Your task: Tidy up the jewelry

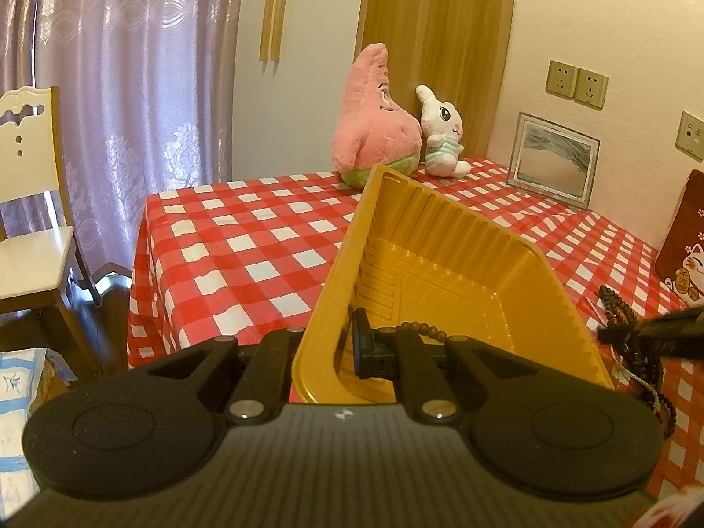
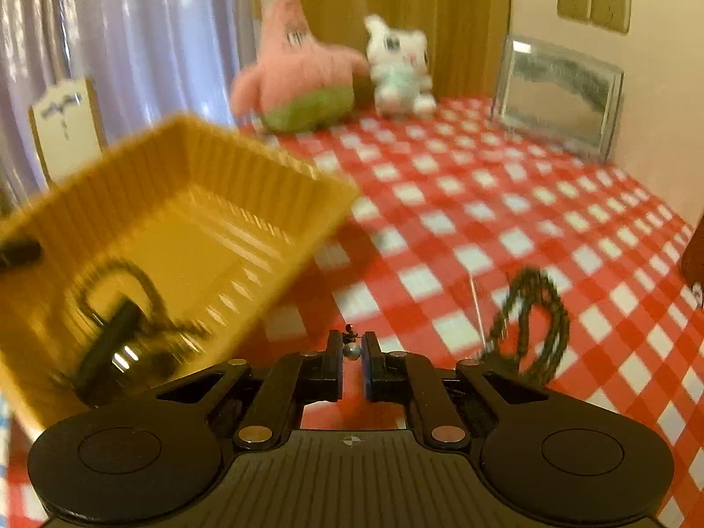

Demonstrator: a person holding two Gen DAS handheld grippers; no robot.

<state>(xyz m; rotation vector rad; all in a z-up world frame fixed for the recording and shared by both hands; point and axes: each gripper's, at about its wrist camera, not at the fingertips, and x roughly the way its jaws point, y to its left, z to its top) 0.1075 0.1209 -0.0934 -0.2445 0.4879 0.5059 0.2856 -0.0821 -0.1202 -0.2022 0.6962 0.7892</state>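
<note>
Above the checkered tabletop [image 2: 462, 220], the left claw [image 1: 325, 352] pinches the tilted yellow tray's [image 1: 440, 237] wall, so beads [image 1: 422, 330] could spill, while the right claw [image 2: 352, 352] nips a small silver bead [image 2: 353, 350].

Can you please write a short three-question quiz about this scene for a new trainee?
1. True or false: the left tool grips the wall of the yellow tray.
2. Which toy stands beside the pink plush? A) white rabbit plush B) brown bear
3. Fill in: dark beads lie on the checkered ____.

Key: 1 true; 2 A; 3 tablecloth.
</note>
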